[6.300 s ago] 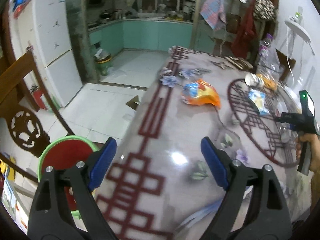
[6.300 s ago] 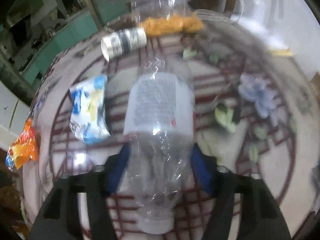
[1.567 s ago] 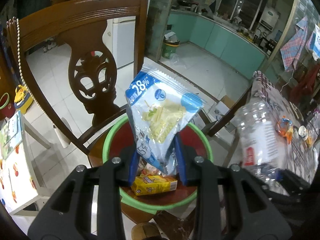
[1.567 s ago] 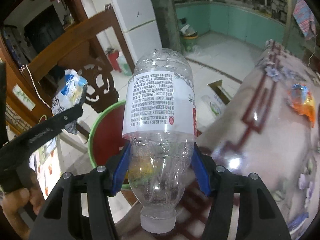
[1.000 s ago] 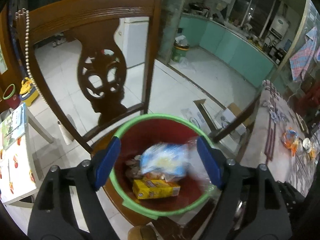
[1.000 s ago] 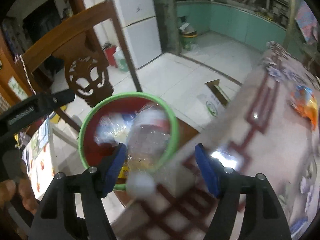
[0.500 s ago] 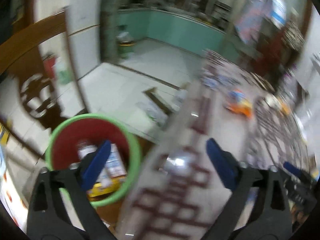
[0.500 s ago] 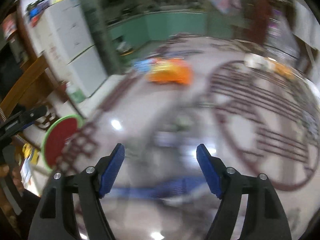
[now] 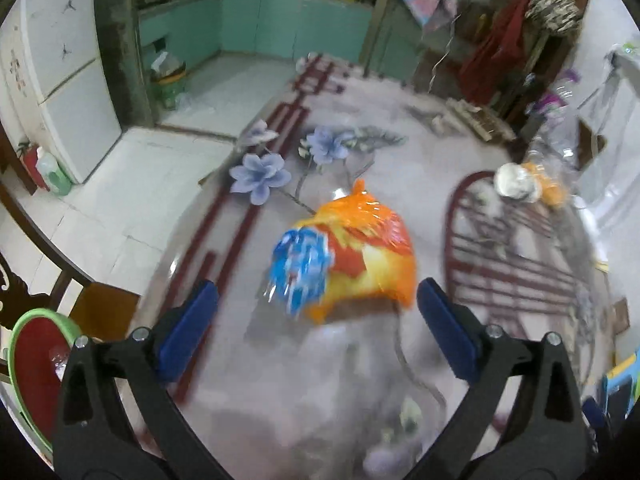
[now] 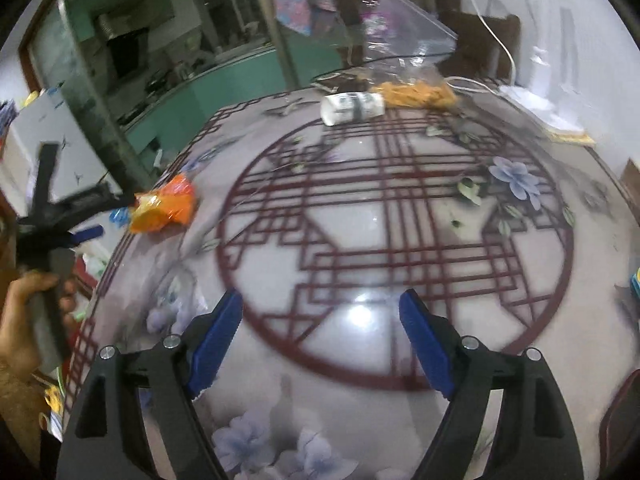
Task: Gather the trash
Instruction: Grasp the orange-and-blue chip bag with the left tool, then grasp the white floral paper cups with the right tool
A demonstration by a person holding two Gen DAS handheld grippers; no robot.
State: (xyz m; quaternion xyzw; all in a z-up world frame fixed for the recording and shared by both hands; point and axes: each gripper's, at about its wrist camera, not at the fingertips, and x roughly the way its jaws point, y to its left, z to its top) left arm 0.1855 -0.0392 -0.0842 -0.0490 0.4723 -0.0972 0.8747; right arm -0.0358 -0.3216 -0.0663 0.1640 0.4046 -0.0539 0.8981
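Observation:
An orange and blue snack bag (image 9: 352, 252) lies on the patterned table (image 9: 304, 392), just ahead of my left gripper (image 9: 318, 320). That gripper is open, its blue pads wide on either side of the bag's near end and clear of it. In the right wrist view the same bag (image 10: 164, 204) sits at the table's left edge, with the left gripper (image 10: 108, 216) beside it in a hand (image 10: 24, 304). My right gripper (image 10: 320, 336) hangs over the round red pattern, jaws opening, nothing between them. A white cup (image 10: 352, 108) lies on its side at the far edge.
A green-rimmed red bin (image 9: 24, 360) holding trash stands low at the left, beside the table's edge. A clear bag with orange snacks (image 10: 416, 92) lies behind the cup. White cables (image 10: 496, 88) trail at the far right. Tiled floor (image 9: 120, 200) lies left of the table.
The packet and the bottle dropped from the grippers into the bin. Both grippers then swung away from the bin to the table, and the orange bag now lies close before the left one.

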